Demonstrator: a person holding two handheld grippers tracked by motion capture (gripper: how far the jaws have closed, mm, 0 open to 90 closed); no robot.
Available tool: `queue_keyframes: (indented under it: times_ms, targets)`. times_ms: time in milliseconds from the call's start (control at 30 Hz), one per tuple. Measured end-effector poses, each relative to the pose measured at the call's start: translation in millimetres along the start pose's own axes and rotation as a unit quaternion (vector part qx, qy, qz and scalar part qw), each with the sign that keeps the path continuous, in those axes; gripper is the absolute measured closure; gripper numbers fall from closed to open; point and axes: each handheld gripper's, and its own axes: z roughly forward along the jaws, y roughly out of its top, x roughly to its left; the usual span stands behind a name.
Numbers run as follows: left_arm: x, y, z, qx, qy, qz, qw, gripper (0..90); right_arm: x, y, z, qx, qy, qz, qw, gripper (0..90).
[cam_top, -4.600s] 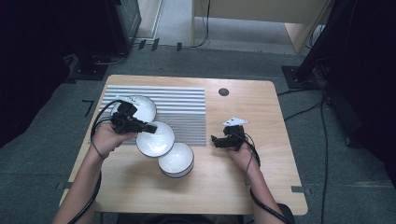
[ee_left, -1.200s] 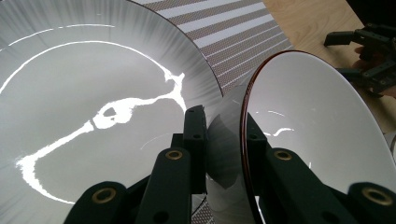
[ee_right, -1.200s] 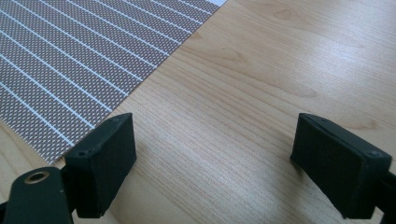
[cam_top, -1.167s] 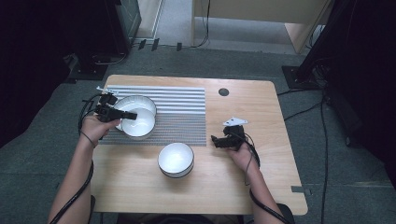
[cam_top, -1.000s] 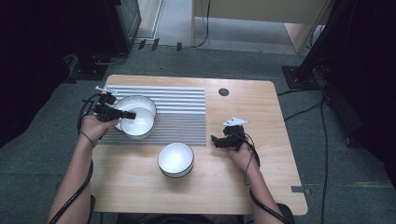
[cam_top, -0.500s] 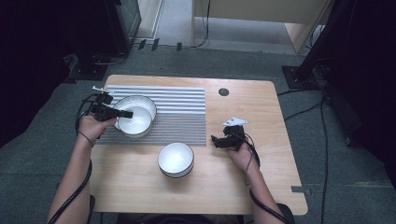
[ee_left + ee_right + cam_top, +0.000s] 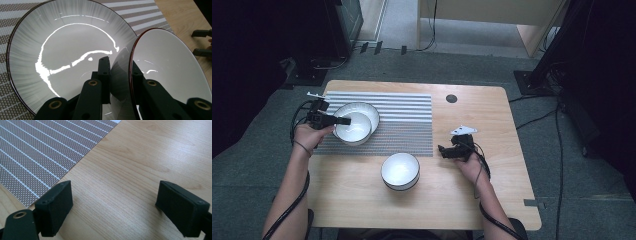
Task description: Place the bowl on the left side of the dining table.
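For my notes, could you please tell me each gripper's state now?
Left gripper: shut on the rim of a white bowl.
Right gripper: open, holding nothing.

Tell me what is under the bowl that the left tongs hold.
Under the held bowl sits a larger bowl, resting on the striped placemat. The left tongs pinch the held bowl's rim. The larger bowl's bottom there is covered.

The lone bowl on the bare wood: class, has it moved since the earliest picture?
No. The lone bowl sits at the same spot just in front of the striped mat; only its former neighbour left, carried onto the mat.
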Motion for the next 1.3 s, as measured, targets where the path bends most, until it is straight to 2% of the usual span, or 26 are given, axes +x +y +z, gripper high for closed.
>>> queue_keyframes:
  times_ms: [200, 367, 600, 733, 1067, 1300]
  targets:
    - [4.7, 0.9, -0.9, -0.011, 0.010, -0.009, 0.9999, 78.2, 0.0, 0.0, 0.0, 0.000, 0.000, 0.000, 1.0000, 12.9]
    - [10.1, 1.3, 4.4, -0.006, 0.019, -0.012, 0.9997, 77.9, 0.0, 0.0, 0.0, 0.000, 0.000, 0.000, 1.0000, 12.9]
    - [12.1, 3.8, 8.3, -0.009, 0.022, -0.014, 0.9996, 77.8, 0.0, 0.0, 0.0, 0.000, 0.000, 0.000, 1.0000, 12.9]
    - [10.6, 7.2, 7.9, -0.009, 0.022, -0.007, 0.9997, 77.4, 0.0, 0.0, 0.0, 0.000, 0.000, 0.000, 1.0000, 12.9]
    - [18.3, 10.6, 18.5, 0.000, 0.032, -0.012, 0.9994, 77.3, 0.0, 0.0, 0.0, 0.000, 0.000, 0.000, 1.0000, 12.9]
    - [21.8, 12.9, 22.3, -0.002, 0.030, -0.019, 0.9994, 77.7, 0.3, 0.0, 0.0, 0.000, 0.000, 0.002, 1.0000, 13.0]
